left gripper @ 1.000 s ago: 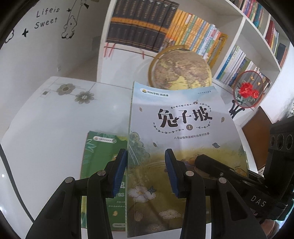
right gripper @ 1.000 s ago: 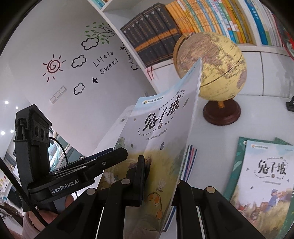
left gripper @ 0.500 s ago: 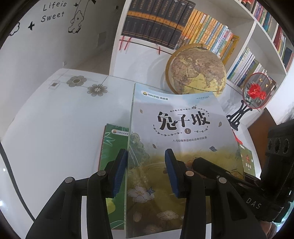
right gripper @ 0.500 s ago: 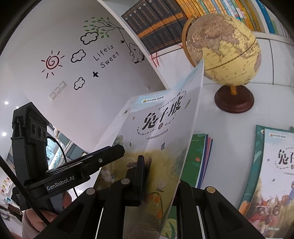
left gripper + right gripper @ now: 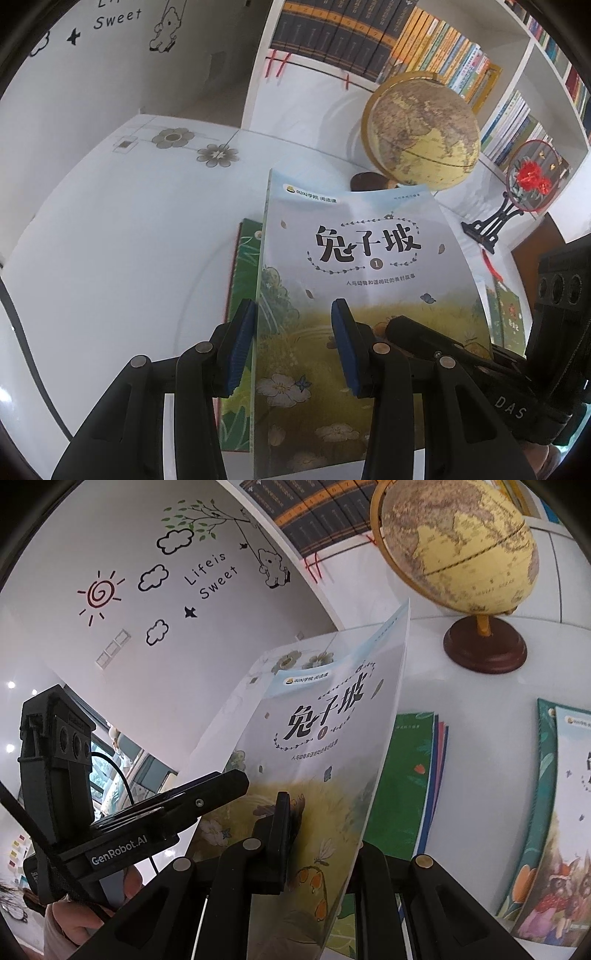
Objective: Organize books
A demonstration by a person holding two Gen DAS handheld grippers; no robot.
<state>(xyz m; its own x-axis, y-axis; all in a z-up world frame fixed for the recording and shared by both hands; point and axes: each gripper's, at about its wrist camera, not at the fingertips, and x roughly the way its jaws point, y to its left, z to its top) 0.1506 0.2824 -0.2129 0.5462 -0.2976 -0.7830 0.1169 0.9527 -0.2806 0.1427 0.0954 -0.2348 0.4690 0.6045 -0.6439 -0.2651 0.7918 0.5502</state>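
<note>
Thin glossy book [image 5: 317,775] held over the white counter [image 5: 110,258].
Right hand-held gripper [image 5: 314,834] clamps its near edge; left hand-held gripper [image 5: 291,347] stands part-open, blue pads apart, its left pad beside the spine, above green books [image 5: 240,288].

Two downward wrist views, shared globe [image 5: 421,131]

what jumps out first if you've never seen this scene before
A pale storybook fills the middle, pinched on edge by the right gripper, with the left gripper open around its corner. Behind it a yellow globe stands on the white table, before crowded bookshelves.
</note>
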